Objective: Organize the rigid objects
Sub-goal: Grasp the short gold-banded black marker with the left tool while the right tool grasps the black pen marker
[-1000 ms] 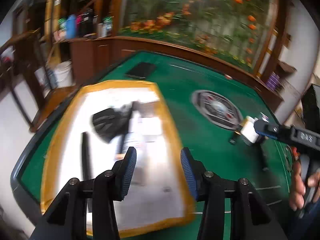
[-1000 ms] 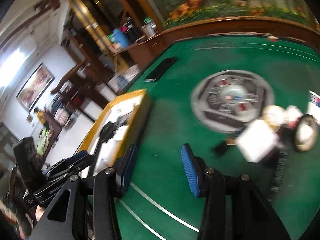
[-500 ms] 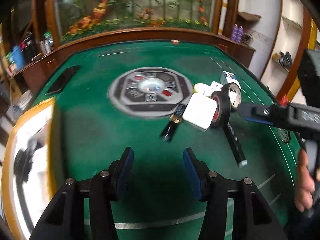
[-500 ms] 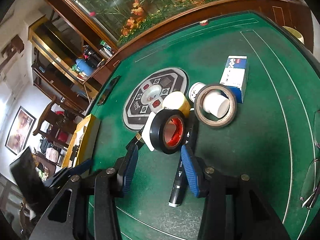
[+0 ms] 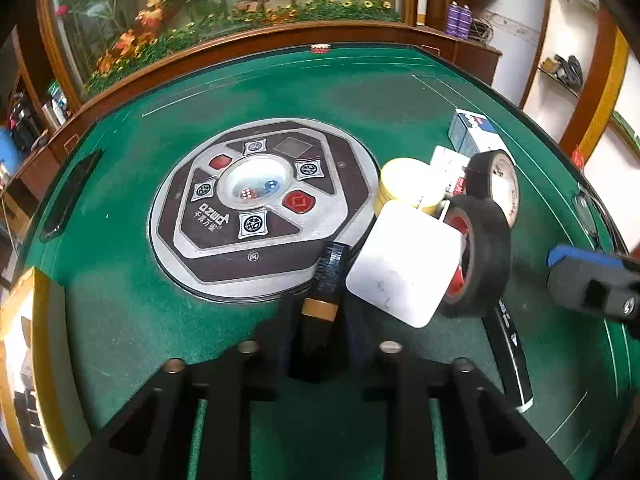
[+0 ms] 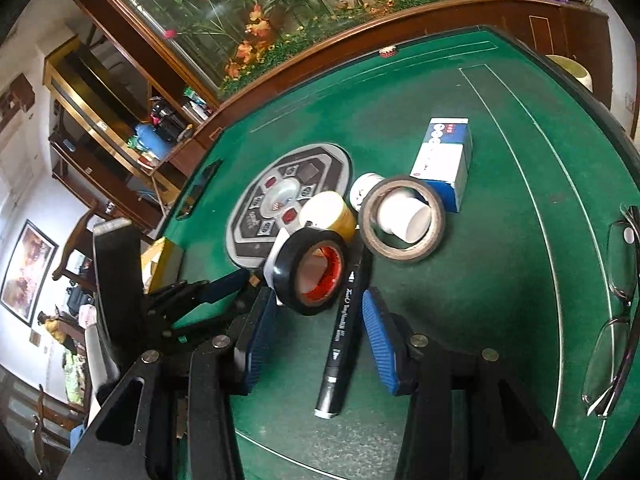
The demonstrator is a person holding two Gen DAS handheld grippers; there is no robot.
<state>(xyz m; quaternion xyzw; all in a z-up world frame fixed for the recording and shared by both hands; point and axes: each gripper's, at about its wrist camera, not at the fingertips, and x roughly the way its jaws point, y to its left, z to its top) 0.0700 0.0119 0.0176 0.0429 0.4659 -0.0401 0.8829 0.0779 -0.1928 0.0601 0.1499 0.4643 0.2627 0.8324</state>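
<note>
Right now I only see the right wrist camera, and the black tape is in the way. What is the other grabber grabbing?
Observer: The left gripper has its jaws closing around a black stick with a gold band. It lies right beside the white block.
Operator: Is there anything inside the round thing in the middle of the table? It looks tiny to me.
Observer: Yes. Its clear dome has little dice inside, white ones with red spots and a blue one.

The round centre panel (image 5: 264, 212) of the green table reads "OZMO", seen upside down.
</note>
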